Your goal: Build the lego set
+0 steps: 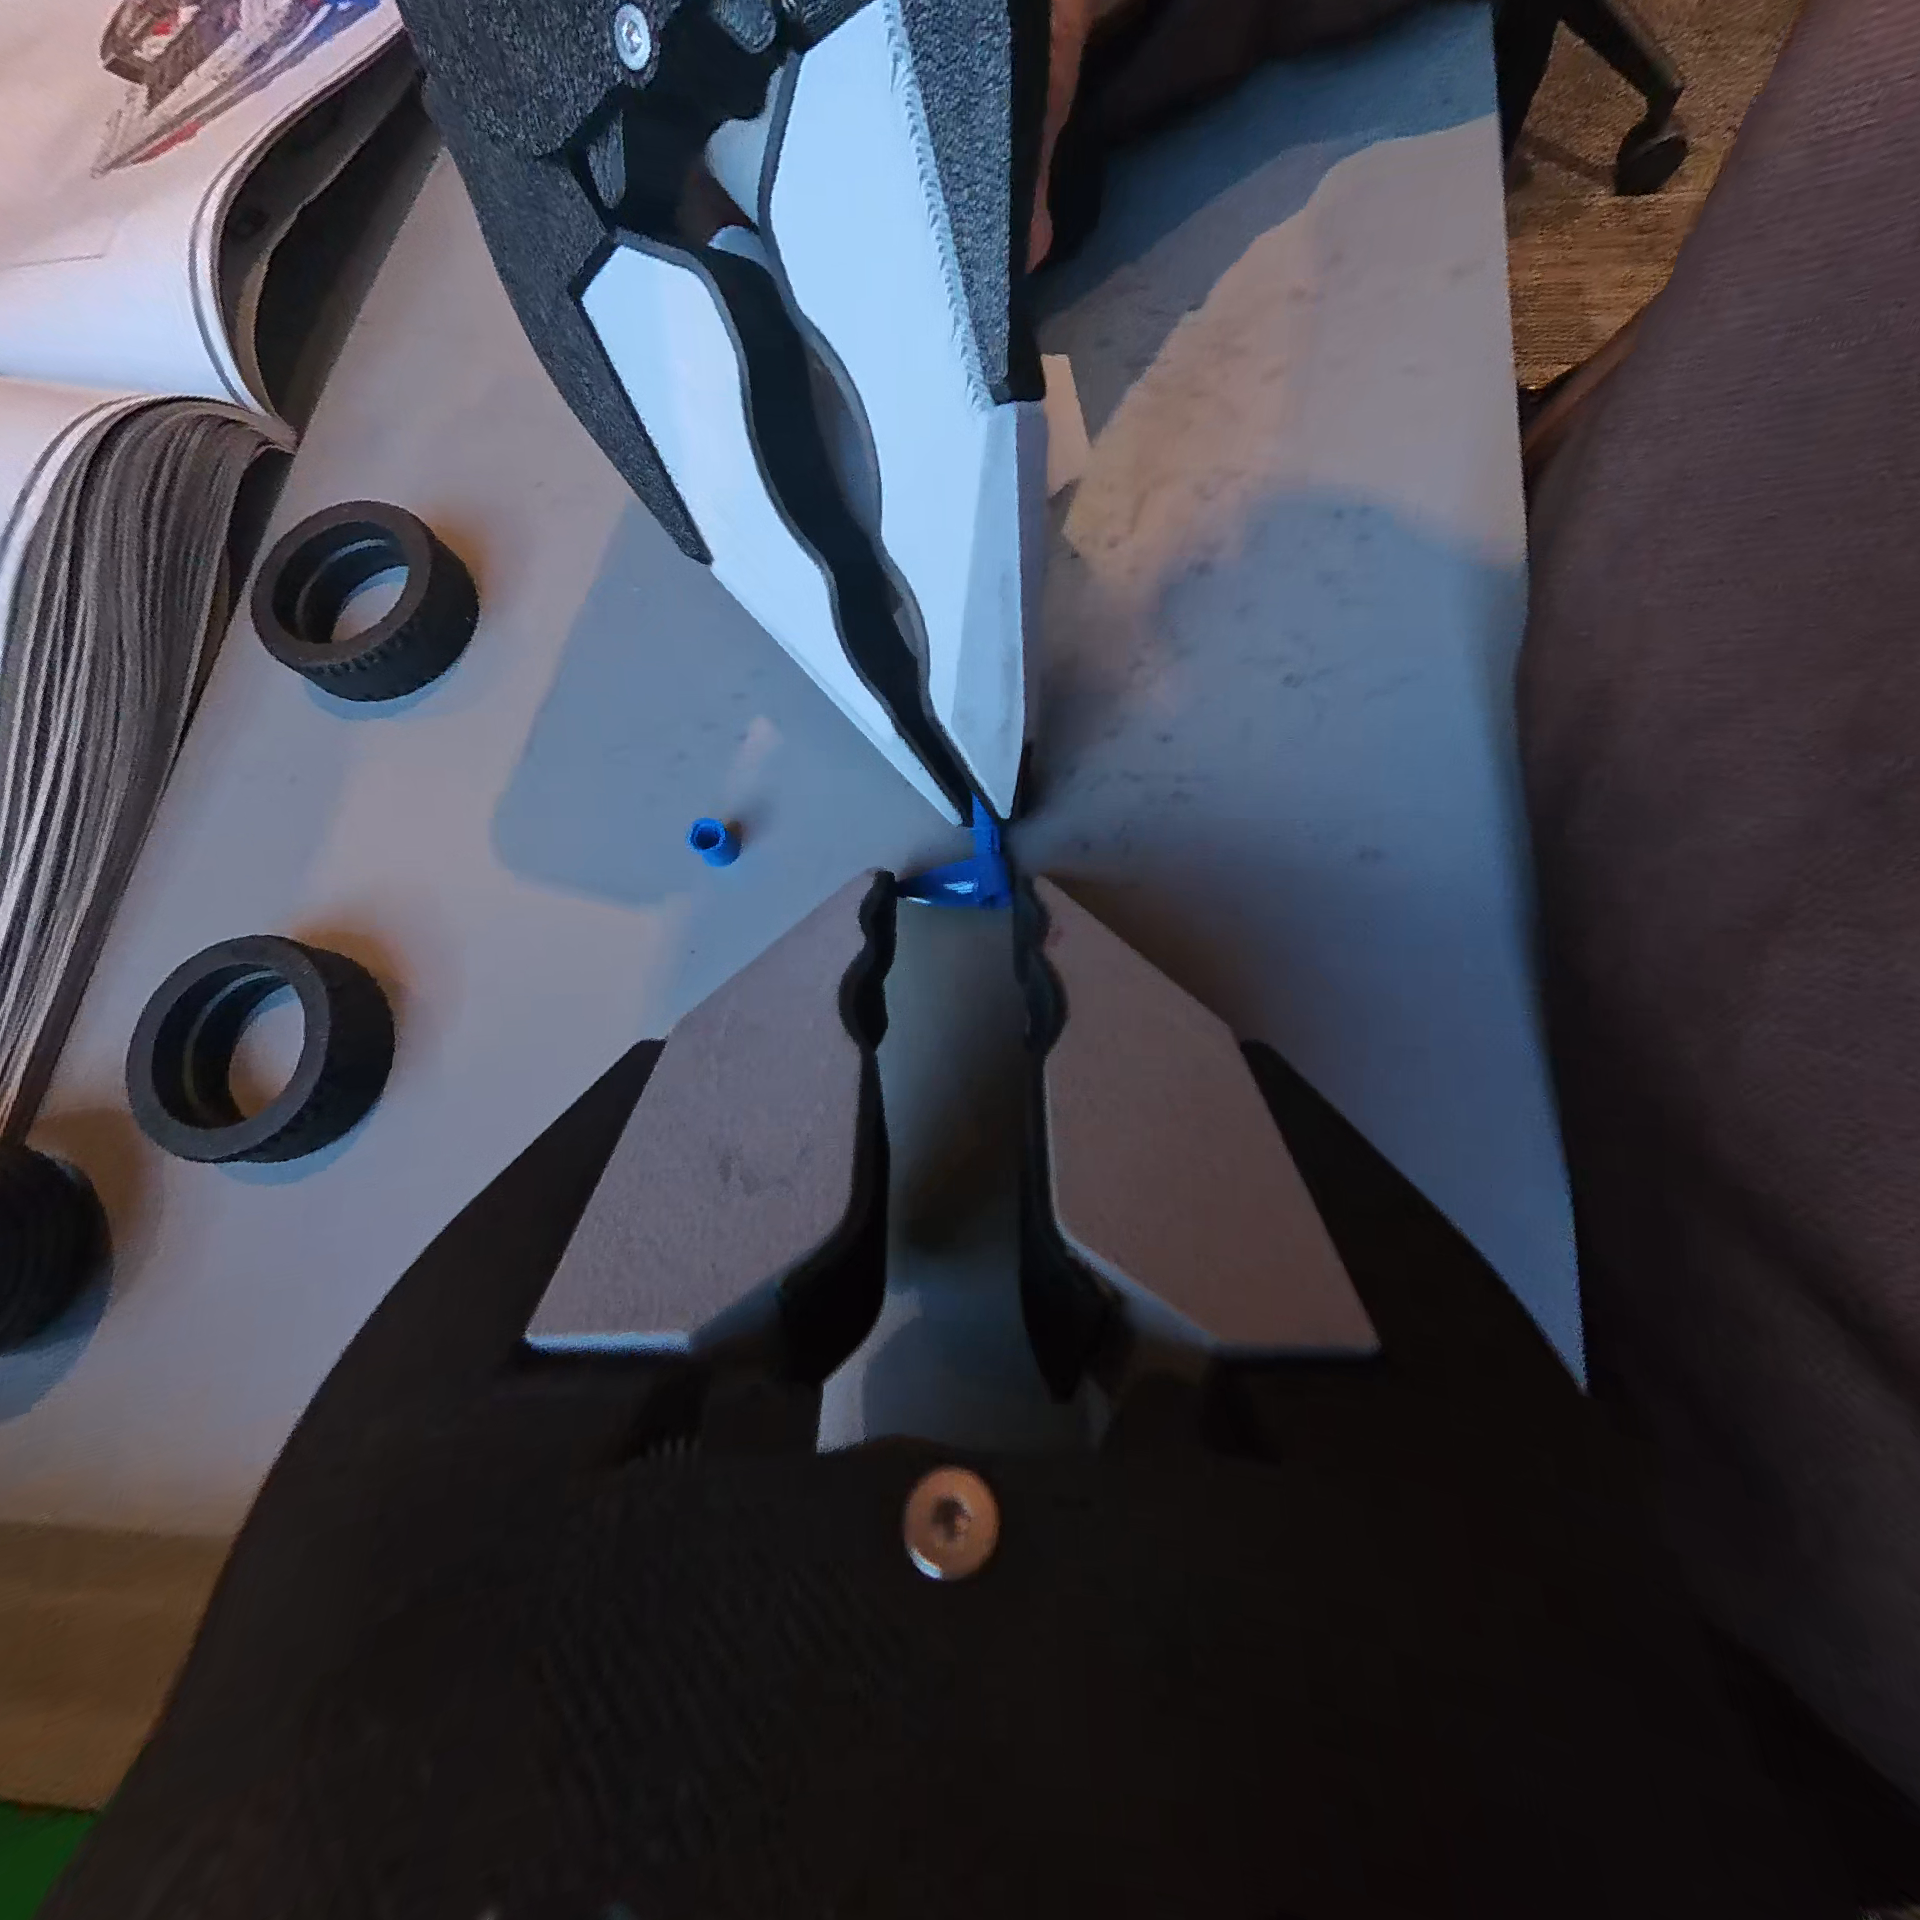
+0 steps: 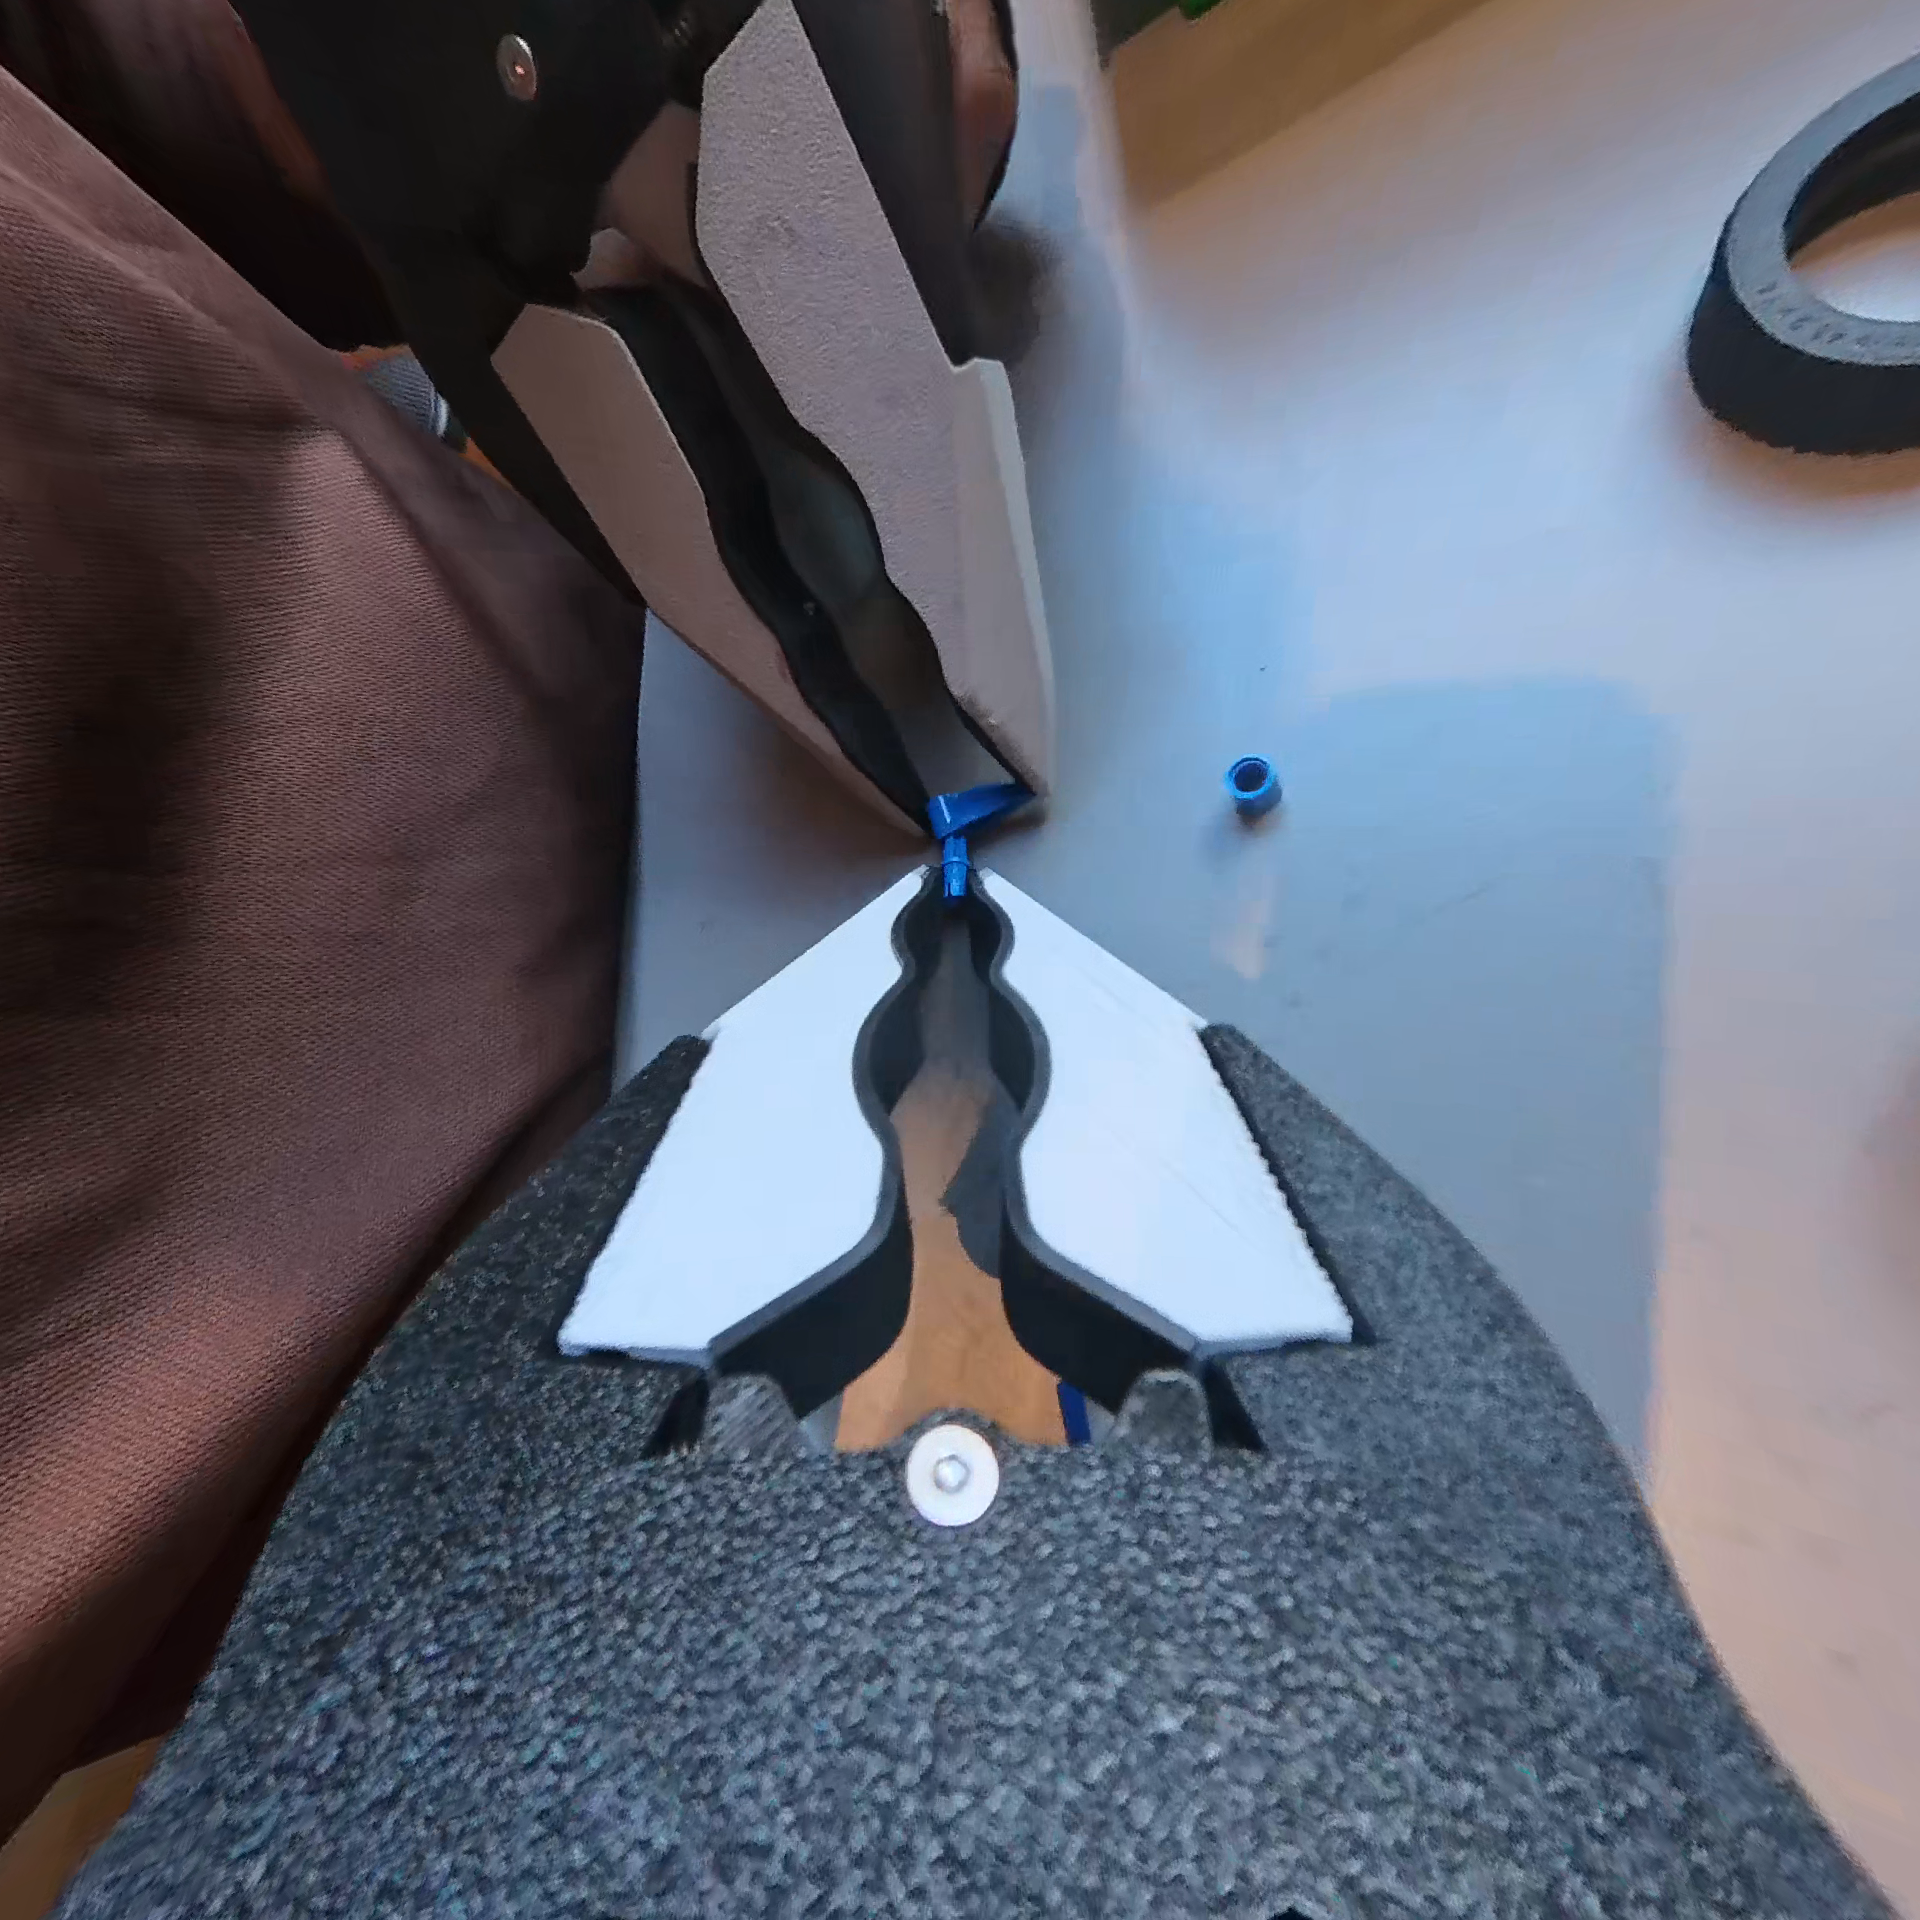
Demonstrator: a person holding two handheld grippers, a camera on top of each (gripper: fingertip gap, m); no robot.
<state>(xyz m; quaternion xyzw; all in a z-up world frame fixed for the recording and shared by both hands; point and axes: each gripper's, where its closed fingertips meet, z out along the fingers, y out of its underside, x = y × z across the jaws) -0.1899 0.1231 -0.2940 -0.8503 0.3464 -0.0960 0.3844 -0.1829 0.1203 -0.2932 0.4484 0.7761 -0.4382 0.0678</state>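
Together, each hand-held gripper, left [image 1: 951, 883] and right [image 2: 951, 883], pinches 1 joined blue piece [image 2: 961, 821].

the left gripper [image 1: 951, 883] and right gripper [image 2: 951, 883] are being held tip to tip, each being kept pinched together.

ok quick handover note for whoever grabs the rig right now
Left tool: shut on the blue angled piece.
Right tool: shut on a blue pin, tip to tip with the left tool.
Both pieces are held above the grey table; whether the pin is fully seated cannot be told.
Loose on the table: a small blue bush, black tyres, open instruction booklet.
Left: seat the pin, then continue the build.
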